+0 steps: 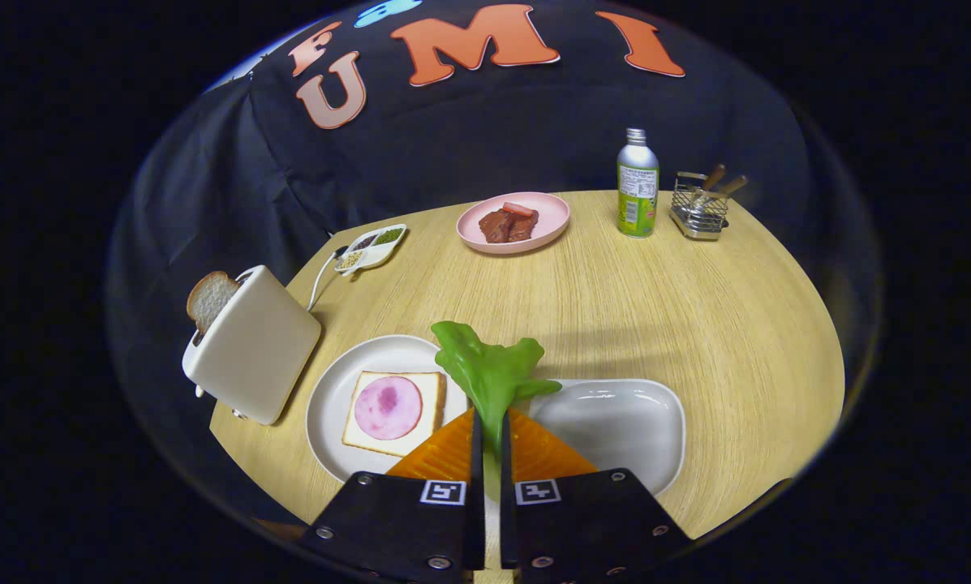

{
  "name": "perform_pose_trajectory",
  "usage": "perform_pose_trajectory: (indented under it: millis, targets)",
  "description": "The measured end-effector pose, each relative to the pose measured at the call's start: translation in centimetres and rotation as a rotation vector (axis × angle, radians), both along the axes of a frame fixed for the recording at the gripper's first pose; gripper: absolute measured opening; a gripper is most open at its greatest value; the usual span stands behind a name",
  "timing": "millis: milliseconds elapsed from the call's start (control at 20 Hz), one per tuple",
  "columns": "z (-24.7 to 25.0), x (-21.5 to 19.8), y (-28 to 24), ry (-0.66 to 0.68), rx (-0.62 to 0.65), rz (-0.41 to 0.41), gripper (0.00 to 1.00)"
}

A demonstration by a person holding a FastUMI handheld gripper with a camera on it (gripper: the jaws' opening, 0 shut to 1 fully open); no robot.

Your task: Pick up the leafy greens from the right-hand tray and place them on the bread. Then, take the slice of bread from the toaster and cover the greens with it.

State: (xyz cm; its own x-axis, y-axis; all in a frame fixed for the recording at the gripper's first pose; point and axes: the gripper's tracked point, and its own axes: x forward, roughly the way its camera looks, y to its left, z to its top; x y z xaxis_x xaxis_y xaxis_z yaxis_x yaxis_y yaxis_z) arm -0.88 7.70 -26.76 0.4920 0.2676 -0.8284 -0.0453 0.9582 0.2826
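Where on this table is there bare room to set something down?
Fingers shut on the lettuce leaf. Widest bare wood lies between pink meat plate, bottle and empty white tray. Crowded where toaster meets bread plate.

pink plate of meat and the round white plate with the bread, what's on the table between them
In the gripper view, bare wooden table lies between the pink plate of meat and the round white plate. The green leafy greens, pinched in the gripper, hang nearby.
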Motion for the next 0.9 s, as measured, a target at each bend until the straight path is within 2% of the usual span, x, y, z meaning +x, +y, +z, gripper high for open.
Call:
perform_pose_trajectory:
  millis: [350, 700, 900]
  targets:
    - [-0.1, 0.2, 4.9, 0.033, 0.067, 0.084, 0.08]
    - [-0.9, 0.6, 8.4, 0.052, 0.085, 0.131, 0.08]
    - [-1.6, 0.4, 9.9, 0.078, 0.093, 0.153, 0.12]
